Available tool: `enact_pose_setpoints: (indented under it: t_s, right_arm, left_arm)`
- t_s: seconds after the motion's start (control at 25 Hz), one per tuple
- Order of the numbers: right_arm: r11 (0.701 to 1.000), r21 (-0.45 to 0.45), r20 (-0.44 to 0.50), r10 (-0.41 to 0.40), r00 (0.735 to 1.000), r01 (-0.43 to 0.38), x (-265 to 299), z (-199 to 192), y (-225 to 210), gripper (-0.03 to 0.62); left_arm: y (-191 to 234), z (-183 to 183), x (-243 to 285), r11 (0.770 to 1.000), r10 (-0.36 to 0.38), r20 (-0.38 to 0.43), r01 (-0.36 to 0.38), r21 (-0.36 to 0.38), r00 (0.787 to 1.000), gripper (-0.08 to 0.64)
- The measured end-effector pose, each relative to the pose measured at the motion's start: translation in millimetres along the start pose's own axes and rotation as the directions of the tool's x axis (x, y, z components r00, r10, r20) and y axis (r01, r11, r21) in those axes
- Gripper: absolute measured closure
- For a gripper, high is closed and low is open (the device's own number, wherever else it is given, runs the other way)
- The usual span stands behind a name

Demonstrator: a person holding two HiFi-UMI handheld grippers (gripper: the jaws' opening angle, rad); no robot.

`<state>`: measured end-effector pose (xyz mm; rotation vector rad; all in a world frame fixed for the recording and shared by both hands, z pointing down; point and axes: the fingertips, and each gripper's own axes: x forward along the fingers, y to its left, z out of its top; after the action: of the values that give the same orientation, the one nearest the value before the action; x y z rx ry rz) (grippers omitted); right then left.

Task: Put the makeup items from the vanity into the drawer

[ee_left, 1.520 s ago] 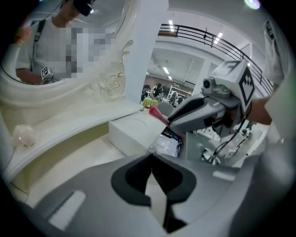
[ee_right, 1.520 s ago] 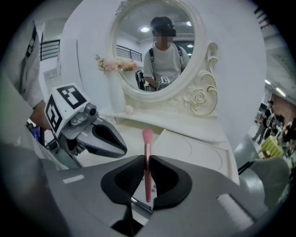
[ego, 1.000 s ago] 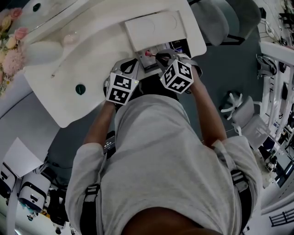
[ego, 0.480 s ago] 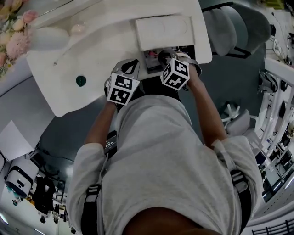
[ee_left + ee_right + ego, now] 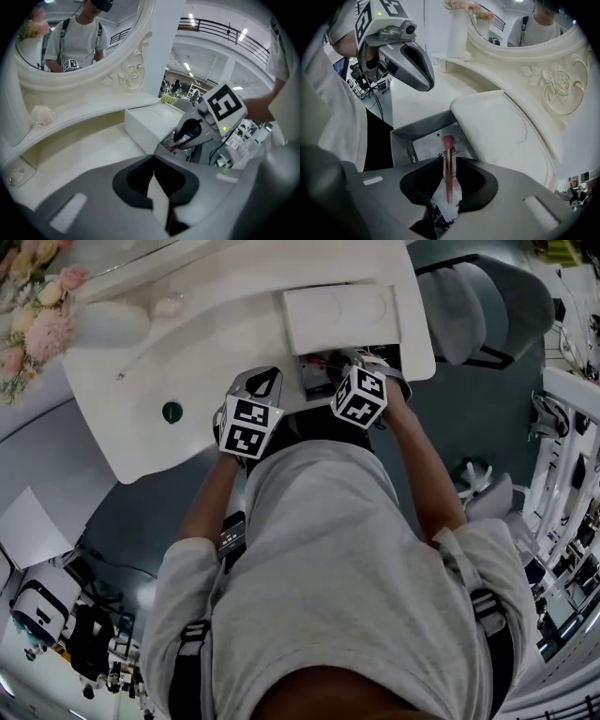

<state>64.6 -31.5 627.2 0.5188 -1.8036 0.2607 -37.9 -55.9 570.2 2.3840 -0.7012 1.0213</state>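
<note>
In the head view, the open grey drawer (image 5: 315,381) is mostly covered by the black-and-white marker cubes (image 5: 249,424) and the person's grey-shirted torso (image 5: 337,568), so its contents cannot be made out there. In the right gripper view, the slim pink makeup tube (image 5: 448,171) stands between the right gripper's (image 5: 450,161) jaws, which have just been opening. The tube's lower end is lost behind the grey jaw body. Print on the white paper sheet (image 5: 426,145) beneath is too small to read. The thin dark item (image 5: 412,153) by the drawer's left wall is perhaps a pencil.
</note>
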Motion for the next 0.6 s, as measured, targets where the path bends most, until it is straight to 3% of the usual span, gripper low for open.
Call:
enact_pose_setpoints:
  t_s: [0.16,0.28,0.36,0.44,0.6]
  right_arm:
    - [1.0,0.005,0.016,-0.016,1.0,0.016,-8.0,0.5,-0.9,0.502]
    - [0.995,0.054,0.124,-0.09,0.988,0.083,-29.7,13.4,-6.2,0.547]
    - [0.984,0.117,0.248,-0.161,0.955,0.135,-51.9,33.6,-8.7,0.592]
    - [0.969,0.201,0.364,-0.209,0.908,0.142,-73.3,53.6,-6.5,0.594]
    - [0.92,0.391,0.533,-0.25,0.808,0.027,-94.8,100.0,-5.1,0.594]
  left_arm:
    - [7.2,9.0,-3.8,0.999,0.005,-0.005,-0.005,0.047,1.0,0.557]
    - [11.8,16.5,-13.8,0.995,0.008,-0.02,-0.006,0.102,1.0,0.557]
    - [16.6,22.4,-25.4,0.991,0.011,-0.012,-0.009,0.13,1.0,0.557]
    - [21.0,26.0,-34.1,0.99,0.015,-0.002,-0.015,0.142,1.0,0.557]
    - [40.2,26.1,-46.3,0.991,0.041,0.029,-0.044,0.125,0.999,0.557]
